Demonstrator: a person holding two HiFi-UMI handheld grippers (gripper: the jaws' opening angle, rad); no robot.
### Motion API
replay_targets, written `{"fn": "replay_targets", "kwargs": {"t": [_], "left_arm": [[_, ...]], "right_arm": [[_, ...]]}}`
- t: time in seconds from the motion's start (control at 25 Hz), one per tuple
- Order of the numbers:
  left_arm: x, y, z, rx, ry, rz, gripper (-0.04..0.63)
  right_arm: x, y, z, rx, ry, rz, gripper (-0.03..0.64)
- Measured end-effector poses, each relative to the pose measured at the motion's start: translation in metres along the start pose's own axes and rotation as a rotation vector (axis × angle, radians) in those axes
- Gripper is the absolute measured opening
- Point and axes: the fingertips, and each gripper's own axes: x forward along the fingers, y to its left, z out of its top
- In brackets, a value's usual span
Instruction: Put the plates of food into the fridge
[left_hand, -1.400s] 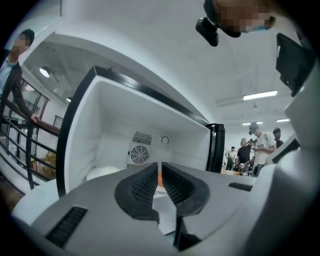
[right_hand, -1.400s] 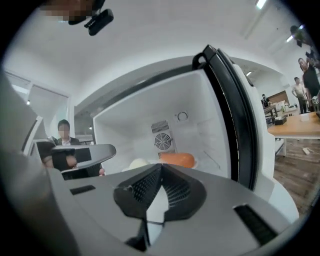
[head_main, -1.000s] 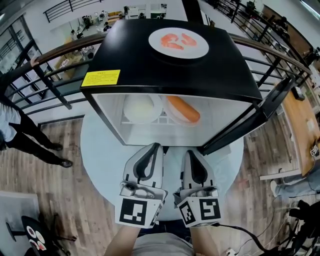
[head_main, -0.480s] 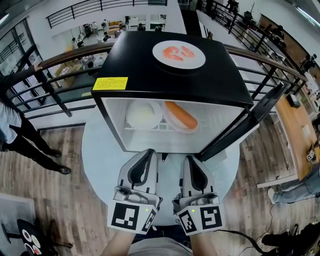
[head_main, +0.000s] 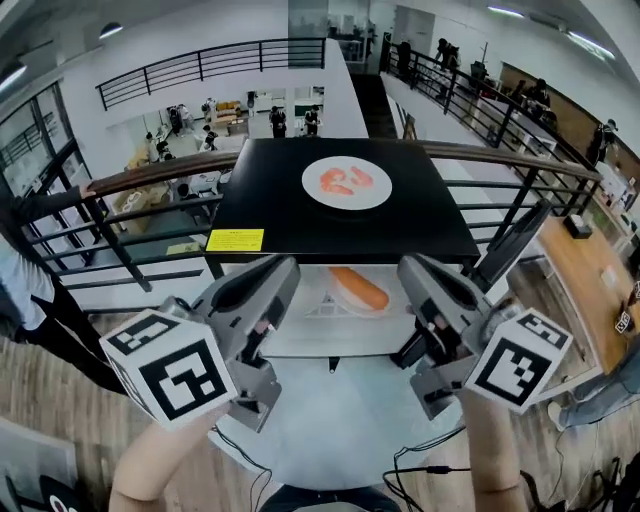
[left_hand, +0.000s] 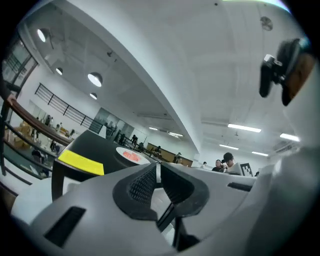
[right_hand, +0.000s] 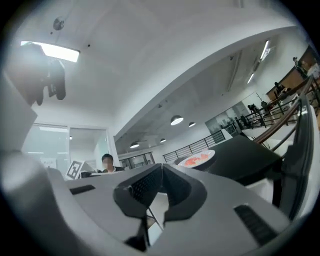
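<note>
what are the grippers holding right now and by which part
Nothing. The left gripper and right gripper both have their jaws shut together, empty; the plate on the fridge top is untouched.

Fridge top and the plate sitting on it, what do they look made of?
Fridge top: probably black plastic or painted metal; it is smooth and evenly dark with a dull sheen.
Plate: likely glazed ceramic or melamine; it is white, smooth and slightly glossy.

Both grippers up, side by side, jaws closed

So the left gripper (head_main: 283, 268) and right gripper (head_main: 412, 268) both point level and forward, well apart, each with its jaws pressed together pad to pad. The left marker cube (head_main: 175, 375) and right marker cube (head_main: 520, 360) sit closest to the head camera, with a bare left forearm (head_main: 160, 468) and right forearm (head_main: 495, 455) behind them.
</note>
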Motion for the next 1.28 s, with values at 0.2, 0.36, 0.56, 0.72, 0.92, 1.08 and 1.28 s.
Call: {"fn": "replay_targets", "kwargs": {"t": [0.2,0.36,0.56,0.72,0.92,1.08,1.28], "left_arm": [[0.059,0.021,0.045,-0.061,0.157,-0.026,0.012],[0.091,0.073,0.056,-0.162,0.314,0.094,0.014],[0.125,0.119,0.041,-0.274,0.489,0.145,0.030],[0.141,0.141,0.032,-0.290,0.621,0.164,0.089],[0.142,0.152,0.026,-0.308,0.769,0.139,0.106],[0.150,0.157,0.016,-0.394,0.836,0.149,0.106],[0.156,0.151,0.008,-0.497,0.895,0.155,0.106]], "right_arm": [[0.038,-0.061,0.038,0.141,0.163,0.021,0.015],[0.071,-0.093,0.026,0.534,0.341,0.034,0.015],[0.090,-0.140,0.027,0.582,0.515,-0.002,0.017],[0.106,-0.162,0.027,0.598,0.626,-0.025,0.035],[0.133,-0.163,0.014,0.597,0.755,-0.013,0.095],[0.139,-0.180,0.004,0.608,0.820,-0.027,0.095],[0.133,-0.189,-0.009,0.568,0.943,-0.045,0.095]]}}
